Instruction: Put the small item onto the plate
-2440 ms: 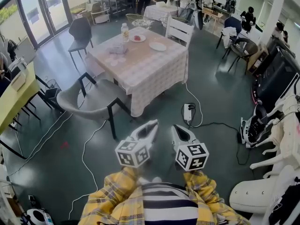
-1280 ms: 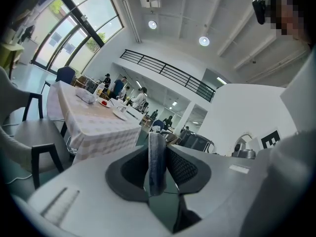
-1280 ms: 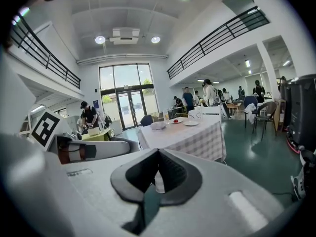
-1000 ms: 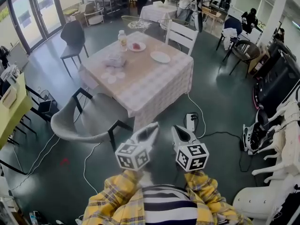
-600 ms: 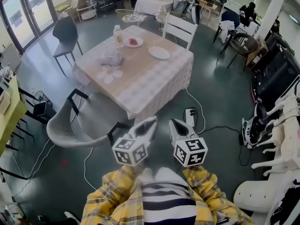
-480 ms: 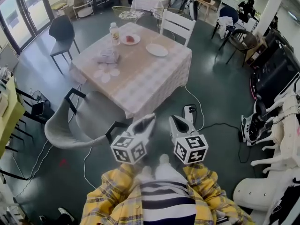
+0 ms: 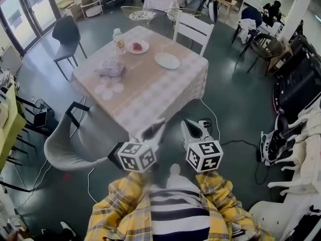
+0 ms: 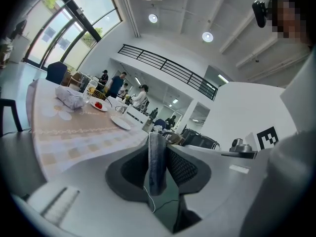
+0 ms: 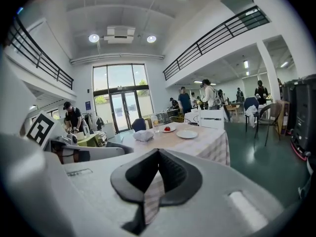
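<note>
A table with a checked cloth (image 7: 150, 92) stands ahead of me. On it lie an empty white plate (image 7: 167, 61) and, farther back, a small plate (image 7: 142, 47) with a red item (image 7: 136, 46). The same empty plate (image 9: 187, 134) and red item (image 9: 168, 129) show small in the right gripper view. Both grippers are short of the table's near edge, side by side over the floor. My left gripper (image 7: 156, 126) has its jaws a narrow gap apart, with nothing between them (image 8: 157, 142). The jaw tips of my right gripper (image 7: 188, 126) meet, empty (image 9: 156, 152).
A bottle (image 7: 119, 40), a crumpled bag (image 7: 110, 68) and several white discs (image 7: 108, 89) also sit on the table. A grey chair (image 7: 75, 144) stands at its near left corner, a white chair (image 7: 193, 31) at the far side. A power strip (image 7: 204, 124) and cables lie on the floor.
The table and the grey chair have drawn nearer in the head view as I walk toward them. Both grippers keep the same pose in front of me.
</note>
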Motion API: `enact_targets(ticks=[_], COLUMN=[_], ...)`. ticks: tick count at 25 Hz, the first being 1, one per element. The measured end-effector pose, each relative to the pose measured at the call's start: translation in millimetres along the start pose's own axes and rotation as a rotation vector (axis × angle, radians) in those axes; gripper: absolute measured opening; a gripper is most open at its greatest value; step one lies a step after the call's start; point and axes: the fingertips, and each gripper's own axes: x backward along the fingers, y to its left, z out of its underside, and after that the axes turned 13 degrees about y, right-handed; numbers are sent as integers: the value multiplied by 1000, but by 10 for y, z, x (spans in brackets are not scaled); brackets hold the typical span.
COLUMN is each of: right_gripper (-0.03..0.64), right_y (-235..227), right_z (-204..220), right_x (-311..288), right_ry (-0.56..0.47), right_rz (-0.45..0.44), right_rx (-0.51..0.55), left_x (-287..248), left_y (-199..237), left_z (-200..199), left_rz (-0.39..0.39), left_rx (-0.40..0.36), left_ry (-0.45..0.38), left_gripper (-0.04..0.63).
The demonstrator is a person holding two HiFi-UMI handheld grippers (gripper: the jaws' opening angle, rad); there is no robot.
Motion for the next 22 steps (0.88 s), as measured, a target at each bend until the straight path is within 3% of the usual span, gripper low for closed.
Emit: enact_targets(ticks=[12, 22], right_gripper=[-3, -3], right_y=[-683, -933], right_z=[-477, -640], right_x=[-366, -645], right_ry=[-3, 22], right_rz=[-71, -101], right_rx=[58, 91], left_x=[-798, -1185], left_y=[-24, 60], left_z=[-434, -616], left_rz=[-56, -79], left_rx=[16, 31], left_ry=[-42, -35], left_gripper=[104, 104])
